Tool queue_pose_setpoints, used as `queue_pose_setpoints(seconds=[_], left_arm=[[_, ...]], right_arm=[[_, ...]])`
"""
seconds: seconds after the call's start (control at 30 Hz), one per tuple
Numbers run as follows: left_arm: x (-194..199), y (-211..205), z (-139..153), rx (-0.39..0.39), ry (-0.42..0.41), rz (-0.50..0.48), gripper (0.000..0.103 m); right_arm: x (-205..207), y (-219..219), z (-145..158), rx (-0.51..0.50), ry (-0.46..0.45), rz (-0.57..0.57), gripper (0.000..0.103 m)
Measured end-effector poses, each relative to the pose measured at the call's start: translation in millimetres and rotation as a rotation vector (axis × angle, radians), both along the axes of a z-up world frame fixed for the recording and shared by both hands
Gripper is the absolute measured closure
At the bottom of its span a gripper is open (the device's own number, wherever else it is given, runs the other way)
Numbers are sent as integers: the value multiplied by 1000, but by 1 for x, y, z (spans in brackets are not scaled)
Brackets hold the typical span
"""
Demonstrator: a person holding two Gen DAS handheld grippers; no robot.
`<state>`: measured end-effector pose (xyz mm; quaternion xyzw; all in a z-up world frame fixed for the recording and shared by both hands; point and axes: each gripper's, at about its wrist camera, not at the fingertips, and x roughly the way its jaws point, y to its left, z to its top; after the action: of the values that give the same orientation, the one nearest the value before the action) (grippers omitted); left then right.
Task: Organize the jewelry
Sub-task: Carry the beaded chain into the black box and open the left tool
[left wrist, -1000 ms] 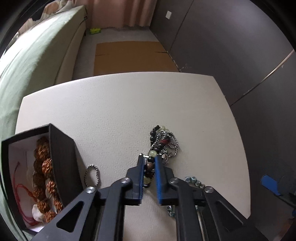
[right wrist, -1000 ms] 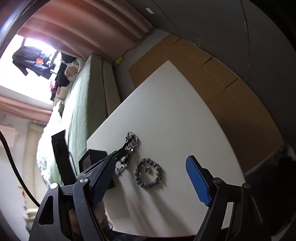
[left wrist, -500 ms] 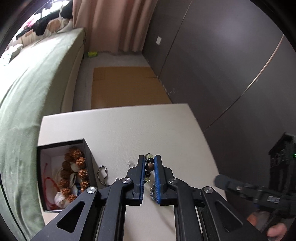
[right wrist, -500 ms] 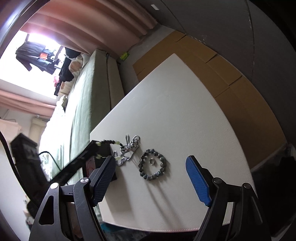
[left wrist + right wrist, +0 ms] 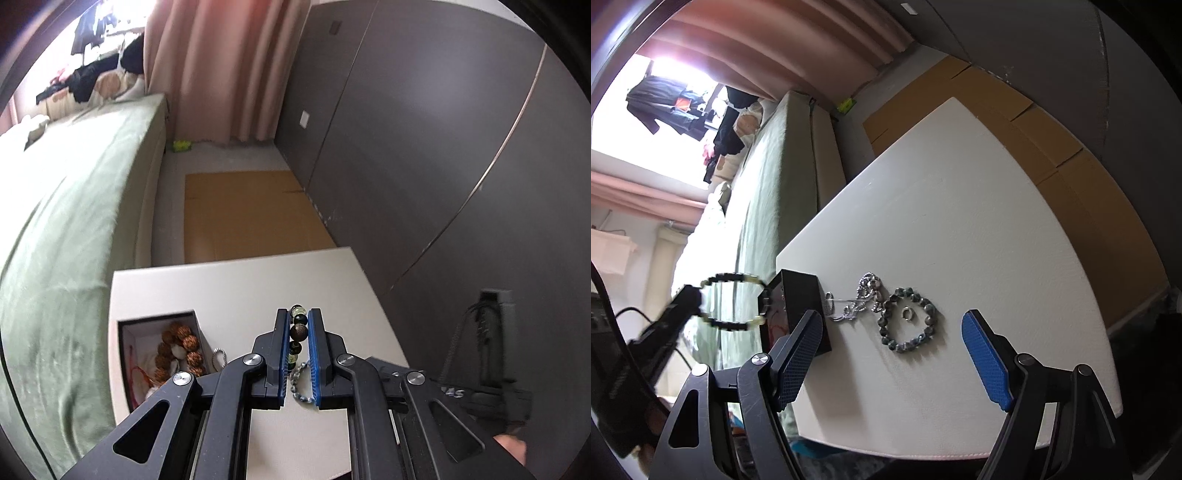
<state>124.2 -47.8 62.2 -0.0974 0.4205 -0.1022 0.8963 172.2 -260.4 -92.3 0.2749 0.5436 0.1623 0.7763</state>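
Observation:
My left gripper [image 5: 298, 314] is shut on a bracelet of black and pale green beads [image 5: 298, 332], held well above the white table [image 5: 240, 288]. In the right wrist view the bracelet [image 5: 735, 299] hangs as an open loop from the left gripper [image 5: 696, 299], in the air just left of the black box [image 5: 801, 299]. That open box [image 5: 159, 350] holds a brown bead bracelet [image 5: 184, 343]. My right gripper [image 5: 890, 315] stands open above a grey bead bracelet [image 5: 908, 321] with a small ring [image 5: 908, 313] inside it. A silver chain [image 5: 857, 299] lies beside them.
A short chain loop [image 5: 218, 356] lies against the box. A green bed [image 5: 74, 240] runs along the table's left side. Cardboard [image 5: 243, 214] covers the floor beyond the table, with dark wall panels [image 5: 424, 147] to the right. The table's near edge [image 5: 923, 450] is close below the right gripper.
My left gripper has risen with the beaded bracelet, lifting it off the pile of chains and clear of the table. The right gripper has stayed open in place.

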Motion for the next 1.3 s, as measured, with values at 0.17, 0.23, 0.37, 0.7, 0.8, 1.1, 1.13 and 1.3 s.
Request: queue_pose_setpoints(seconds=[0.17,0.23,0.37,0.7,0.8,1.1,1.13,1.3], left_arm=[[-7,8,22,9,-47,19,93],[-10,14,25,8,-57,33,93],[-13,30,28,-3,-66,68,93],[-23,67,12,-83,-64,149,93],[-27,74,0,-119,-59,169,93],[-32,100,-46,-214,-28,217,93],[-31,103,-50,-218,-16,221,93],[-28,118,-61,-250,-2,225,93]], right_arm=[[4,5,-2,-2,2,11,24],[6,10,-4,-9,1,24,24],[10,20,-7,-45,1,54,25],[18,52,-38,-289,57,112,52],[18,59,-47,-366,75,143,67],[11,73,-41,-486,1,171,92],[9,72,-36,-465,-20,168,92],[-1,68,-6,-334,-113,162,92]])
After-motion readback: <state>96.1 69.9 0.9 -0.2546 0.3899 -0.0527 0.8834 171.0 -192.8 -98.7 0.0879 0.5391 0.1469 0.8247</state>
